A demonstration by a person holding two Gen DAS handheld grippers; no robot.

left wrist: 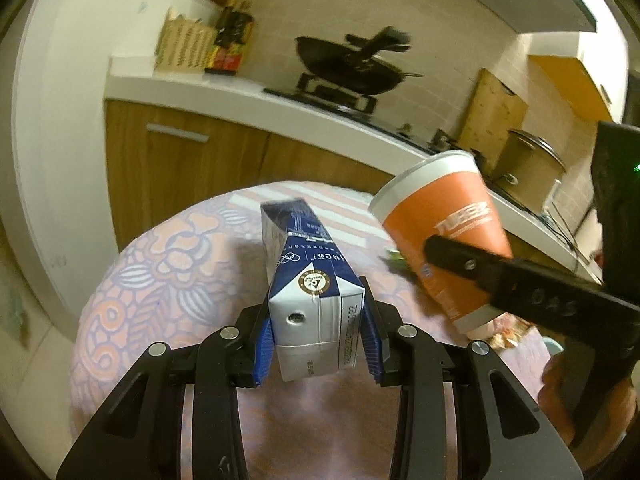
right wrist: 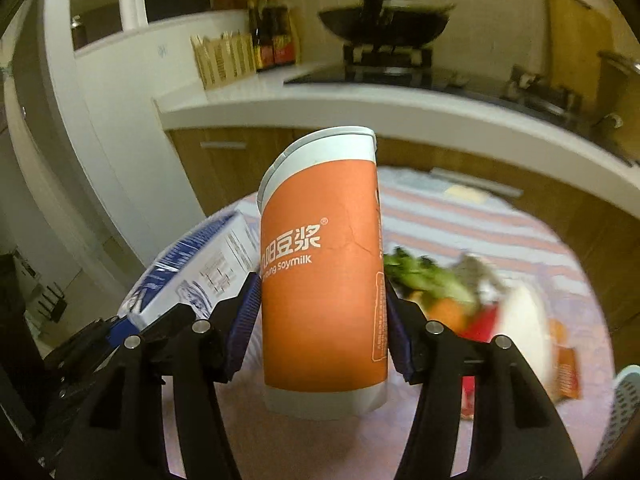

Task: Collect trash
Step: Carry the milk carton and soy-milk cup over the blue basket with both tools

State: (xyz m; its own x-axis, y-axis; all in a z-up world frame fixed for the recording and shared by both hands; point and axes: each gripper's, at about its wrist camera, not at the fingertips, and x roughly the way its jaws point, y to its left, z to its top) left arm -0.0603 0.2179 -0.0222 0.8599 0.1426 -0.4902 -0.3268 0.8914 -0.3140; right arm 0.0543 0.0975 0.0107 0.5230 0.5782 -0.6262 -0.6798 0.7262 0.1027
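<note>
left gripper clamps the milk carton, right gripper the soymilk cup; carry both level, fingers firm.

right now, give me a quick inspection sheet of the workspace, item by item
surface: round table under a pink floral and striped cloth
job's things: blue and white carton in the left tongs; orange soymilk cup in the right tongs, both lifted off the cloth
clutter: blurred green scraps and wrappers lying on the cloth
grippers: both pairs of tongs shut on their items
cables: thin cords on the far counter
surroundings: wok on the stove, sauce bottles, wooden cabinets
</note>
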